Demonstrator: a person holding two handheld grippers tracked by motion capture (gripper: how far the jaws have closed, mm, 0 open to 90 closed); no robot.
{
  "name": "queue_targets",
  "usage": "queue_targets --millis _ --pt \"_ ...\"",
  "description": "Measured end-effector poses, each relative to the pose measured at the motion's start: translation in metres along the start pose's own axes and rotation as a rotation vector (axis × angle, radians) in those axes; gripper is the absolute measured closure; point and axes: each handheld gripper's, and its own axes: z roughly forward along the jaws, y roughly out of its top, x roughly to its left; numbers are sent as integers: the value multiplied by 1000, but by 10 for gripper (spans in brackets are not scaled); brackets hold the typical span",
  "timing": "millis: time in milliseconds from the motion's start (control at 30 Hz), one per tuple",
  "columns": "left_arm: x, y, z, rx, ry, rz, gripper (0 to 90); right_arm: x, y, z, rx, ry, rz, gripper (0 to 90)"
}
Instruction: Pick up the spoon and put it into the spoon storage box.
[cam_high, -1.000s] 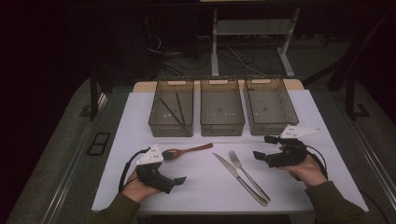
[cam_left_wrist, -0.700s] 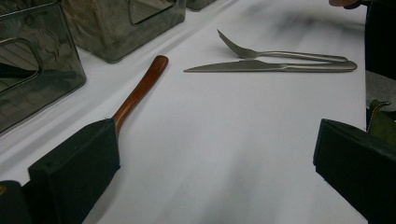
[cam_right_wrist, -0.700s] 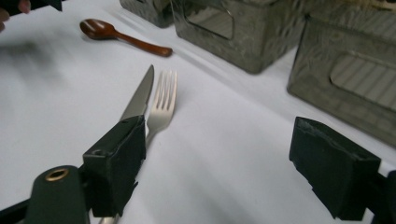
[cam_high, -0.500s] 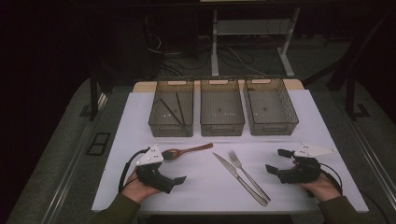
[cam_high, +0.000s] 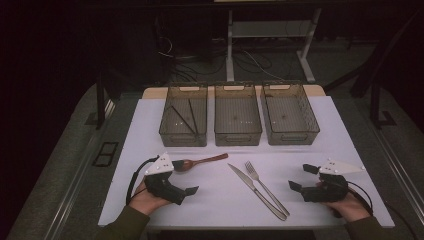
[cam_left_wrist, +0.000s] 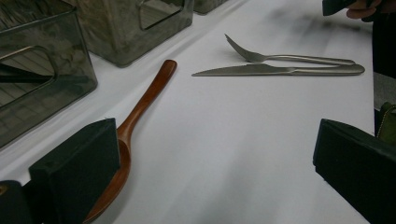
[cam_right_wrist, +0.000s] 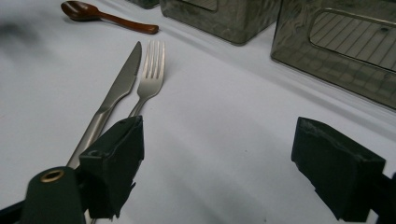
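Observation:
A brown wooden spoon (cam_high: 200, 162) lies on the white mat (cam_high: 220, 205) in front of the left bin. A steel knife (cam_high: 255, 192) and fork (cam_high: 267, 190) lie side by side at the mat's middle. My left gripper (cam_high: 184, 179) rests at the near left, open and holding nothing. In the left gripper view (cam_left_wrist: 215, 172) the spoon (cam_left_wrist: 144, 100) runs out from behind one jaw. My right gripper (cam_high: 301, 177) sits at the near right, open and holding nothing. In the right gripper view (cam_right_wrist: 224, 168) the knife (cam_right_wrist: 116, 91) and fork (cam_right_wrist: 149, 79) lie just ahead of one jaw.
Three clear bins stand in a row at the back of the mat: the left bin (cam_high: 182, 137) holds dark chopsticks (cam_high: 192, 117), beside it the middle bin (cam_high: 237, 136) and the right bin (cam_high: 292, 136). The dark table edge runs around the mat.
My right gripper has moved from near the right bin back toward the near right corner of the mat and lower. The left gripper and the cutlery have stayed put.

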Motion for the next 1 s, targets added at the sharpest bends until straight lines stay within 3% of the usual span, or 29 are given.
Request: queue_targets --millis 167,300,533,700,1000 --pt "10 7 -10 -23 26 4 24 1 1 1 4 10 5 162" --pt "20 12 -14 -41 24 -8 40 1 1 2 1 10 5 162" --pt "42 22 -7 -15 35 -8 71 1 2 3 1 9 7 162" --pt "58 24 2 -17 34 -33 136 0 2 3 -2 10 6 162" --pt "81 9 15 14 44 -117 220 1 1 1 -6 15 -1 162"
